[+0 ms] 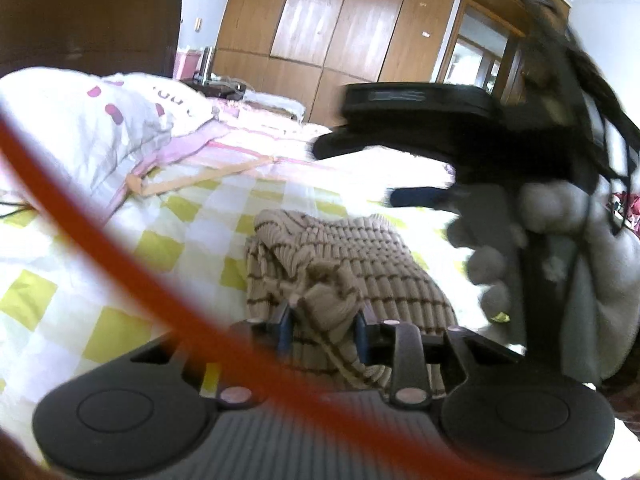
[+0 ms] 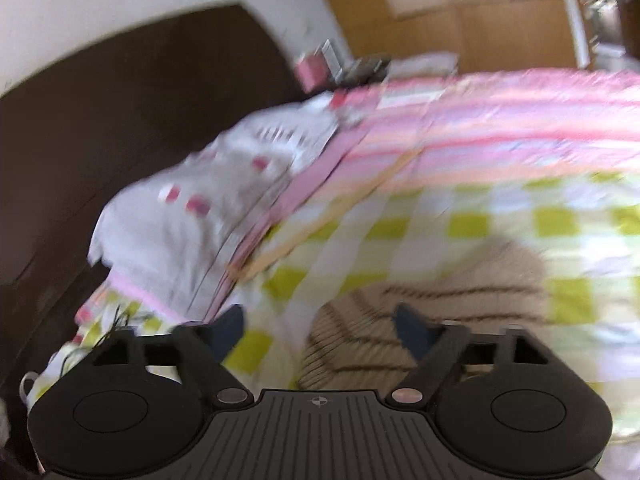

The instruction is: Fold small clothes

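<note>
Black ribbed gripper bodies (image 2: pixel 320 432), blue-padded jaws (red cable (image 1: pixel 120 240)), grey glove (image 1: pixel 592 280)

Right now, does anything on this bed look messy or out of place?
Yes: the beige striped knit garment lies bunched on the checked bedspread, its front folds crumpled between the left gripper, not flat. An orange cable also crosses the left view.

A bed (image 1: pixel 132 264) covered in a yellow-and-white checked sheet carries everything. A beige ribbed sweater (image 1: pixel 352 256) with thin brown stripes lies bunched on it at the near side. Farther left sits a white pillow (image 1: pixel 88 120) with pink marks, and a pink striped quilt (image 1: pixel 256 140) lies beyond.
</note>
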### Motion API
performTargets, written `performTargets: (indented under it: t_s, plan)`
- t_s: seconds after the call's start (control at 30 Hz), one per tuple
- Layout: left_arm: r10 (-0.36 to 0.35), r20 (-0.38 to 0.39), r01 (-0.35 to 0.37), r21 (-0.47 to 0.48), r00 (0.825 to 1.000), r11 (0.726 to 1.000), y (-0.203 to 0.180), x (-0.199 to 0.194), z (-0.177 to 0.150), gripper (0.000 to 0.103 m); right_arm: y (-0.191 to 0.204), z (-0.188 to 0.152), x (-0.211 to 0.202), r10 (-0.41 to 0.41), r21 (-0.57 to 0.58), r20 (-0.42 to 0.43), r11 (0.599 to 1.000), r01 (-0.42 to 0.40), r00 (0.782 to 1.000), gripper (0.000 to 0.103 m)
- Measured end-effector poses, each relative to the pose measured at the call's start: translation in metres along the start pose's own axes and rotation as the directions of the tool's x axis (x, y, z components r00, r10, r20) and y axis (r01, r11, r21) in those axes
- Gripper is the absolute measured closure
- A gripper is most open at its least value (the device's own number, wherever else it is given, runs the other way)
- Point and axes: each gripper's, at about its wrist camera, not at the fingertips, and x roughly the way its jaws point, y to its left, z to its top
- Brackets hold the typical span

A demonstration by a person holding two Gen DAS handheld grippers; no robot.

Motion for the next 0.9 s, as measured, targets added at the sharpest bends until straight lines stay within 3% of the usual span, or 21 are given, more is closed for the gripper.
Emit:
performTargets:
  t_s: [0.1,0.4,0.6,0.7,0.9]
  plan:
    - [-0.003,0.013,0.003,0.000,1.000,1.000,0.000,-0.002,0.001,0.065,-0.015,-0.006,-0.028,-0.070,-0.007,0.082,0.997,0.071,0.994,0.000]
    - [0.025,0.070,-0.028,0.044,0.997,0.999,-0.009,-0.004,0.002,0.063,-0.050,-0.044,-0.055,-0.280,-0.112,0.042,0.953,0.283,0.959,0.000]
    - [0.051,0.034,-0.054,0.086,0.998,0.995,-0.021,0.039,0.015,0.062,-0.062,-0.060,-0.052,-0.295,-0.124,-0.024,0.949,0.290,0.955,0.000]
    - [0.119,0.009,-0.119,0.108,0.993,0.987,-0.019,0.064,0.017,0.063,-0.062,-0.060,-0.050,-0.314,-0.134,-0.035,0.942,0.306,0.949,0.000]
    - [0.187,-0.083,-0.174,0.143,0.979,0.974,0.005,0.084,0.003,0.060,-0.067,-0.064,-0.037,-0.301,-0.101,-0.088,0.951,0.292,0.950,0.000]
